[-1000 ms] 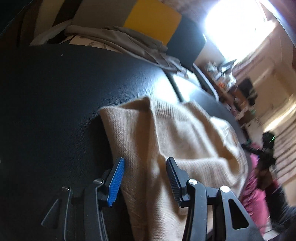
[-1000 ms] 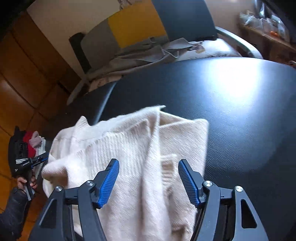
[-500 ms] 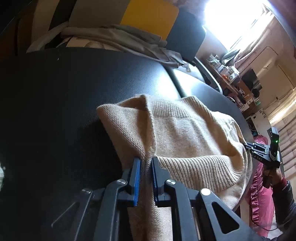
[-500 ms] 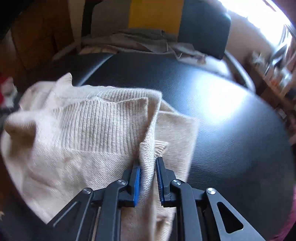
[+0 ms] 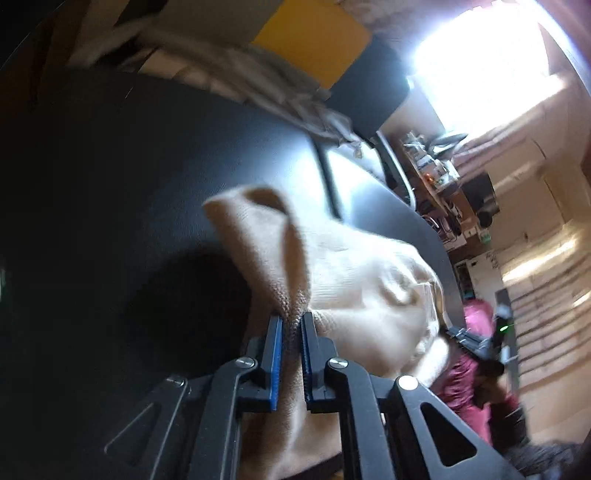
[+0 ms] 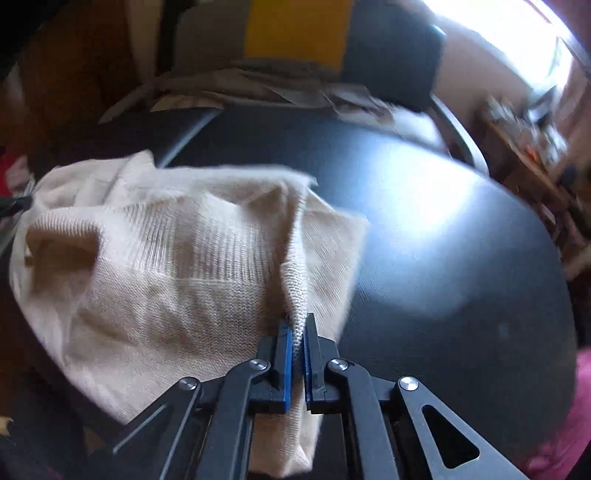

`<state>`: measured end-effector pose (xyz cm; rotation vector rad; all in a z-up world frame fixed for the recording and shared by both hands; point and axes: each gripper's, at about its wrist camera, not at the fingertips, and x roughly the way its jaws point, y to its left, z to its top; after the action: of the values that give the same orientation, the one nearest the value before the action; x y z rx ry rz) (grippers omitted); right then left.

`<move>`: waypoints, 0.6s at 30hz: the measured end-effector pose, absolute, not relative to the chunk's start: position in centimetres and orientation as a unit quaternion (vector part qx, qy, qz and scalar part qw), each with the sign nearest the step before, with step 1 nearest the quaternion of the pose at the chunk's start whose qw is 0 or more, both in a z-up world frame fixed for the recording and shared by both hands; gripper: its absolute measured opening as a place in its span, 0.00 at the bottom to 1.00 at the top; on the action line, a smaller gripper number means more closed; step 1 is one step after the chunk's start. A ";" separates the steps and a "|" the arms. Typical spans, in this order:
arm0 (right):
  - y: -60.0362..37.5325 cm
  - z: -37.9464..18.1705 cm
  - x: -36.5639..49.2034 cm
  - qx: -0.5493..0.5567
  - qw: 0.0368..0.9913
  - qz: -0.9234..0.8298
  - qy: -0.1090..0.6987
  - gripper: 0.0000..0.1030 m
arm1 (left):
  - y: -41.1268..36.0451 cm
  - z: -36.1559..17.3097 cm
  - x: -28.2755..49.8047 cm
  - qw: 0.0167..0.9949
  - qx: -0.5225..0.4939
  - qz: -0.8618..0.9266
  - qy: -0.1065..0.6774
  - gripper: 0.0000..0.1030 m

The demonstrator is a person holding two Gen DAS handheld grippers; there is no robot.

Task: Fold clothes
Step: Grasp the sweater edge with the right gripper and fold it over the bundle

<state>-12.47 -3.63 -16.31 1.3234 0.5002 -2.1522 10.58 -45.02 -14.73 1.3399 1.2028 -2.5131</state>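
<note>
A cream knitted sweater (image 5: 354, 288) lies bunched on a round black table (image 5: 129, 177). My left gripper (image 5: 291, 325) is shut on a raised fold at the sweater's near edge, and the cloth lifts off the table there, casting a dark shadow to the left. In the right wrist view the same sweater (image 6: 177, 266) spreads to the left, its ribbed band facing up. My right gripper (image 6: 297, 325) is shut on another upright ridge of the knit near the sweater's right edge. The other gripper (image 5: 480, 347) shows at the far right of the left wrist view.
Grey and beige clothes (image 6: 258, 85) are heaped on a seat with a yellow and black back (image 6: 295, 33) beyond the table (image 6: 443, 229). A cluttered shelf (image 5: 436, 177) and a bright window stand to the right. A pink sleeve (image 5: 476, 369) holds the far gripper.
Both grippers went from open around the sweater to shut on its folds. Since then they have lifted the pinched cloth off the table, and both views blur with motion.
</note>
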 end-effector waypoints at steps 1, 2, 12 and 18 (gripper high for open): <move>-2.8 -16.6 -12.4 0.500 0.274 -0.803 0.177 0.04 | -44.9 -15.7 10.8 0.035 0.446 -0.808 0.383 0.08; -2.0 -16.9 -12.4 0.506 0.268 -0.803 0.167 0.04 | -44.9 -16.6 11.0 0.045 0.458 -0.803 0.379 0.08; 0.7 -13.9 -11.4 0.440 0.278 -0.847 0.112 0.40 | -44.7 -13.0 13.2 0.118 0.374 -0.857 0.334 0.27; -4.2 -13.8 -12.5 0.410 0.338 -0.834 0.151 0.42 | -43.2 -10.9 9.0 0.090 0.386 -0.890 0.227 0.41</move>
<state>-12.52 -4.17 -13.77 1.0683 0.3936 -2.1728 8.98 -43.22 -10.94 1.1469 0.6764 -2.6457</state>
